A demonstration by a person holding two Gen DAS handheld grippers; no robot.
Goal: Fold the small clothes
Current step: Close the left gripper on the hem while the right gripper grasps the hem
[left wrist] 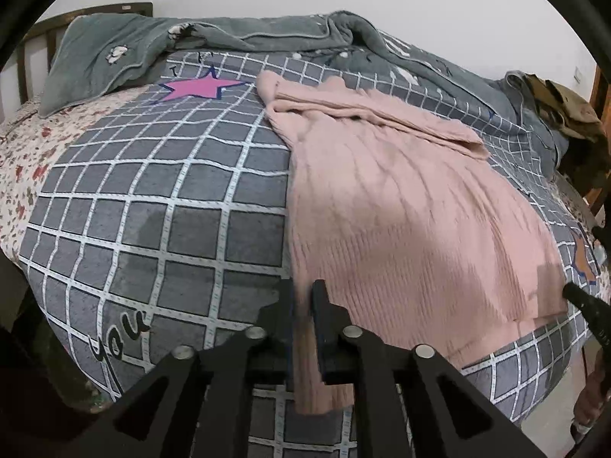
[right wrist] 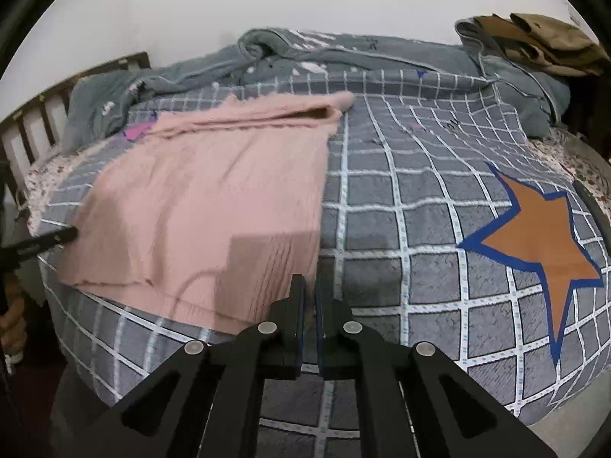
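Note:
A pink knit sweater (left wrist: pixel 401 206) lies spread on the grey checked bedspread (left wrist: pixel 152 206), with a sleeve folded across its far end. My left gripper (left wrist: pixel 302 297) is shut on the sweater's near left edge, with pink fabric between the fingers. In the right wrist view the sweater (right wrist: pixel 214 191) lies to the left. My right gripper (right wrist: pixel 310 290) is nearly shut at the sweater's near right corner; I cannot tell whether fabric is between its fingers. Each gripper's tip shows in the other view: the right one in the left wrist view (left wrist: pixel 573 290), the left one in the right wrist view (right wrist: pixel 68 233).
A grey-green blanket (left wrist: pixel 244 34) is bunched along the far side by the white wall. A brown garment (right wrist: pixel 534 38) lies at the far right. A wooden headboard (right wrist: pixel 42 114) stands at the left. The bed edge drops off just below the grippers.

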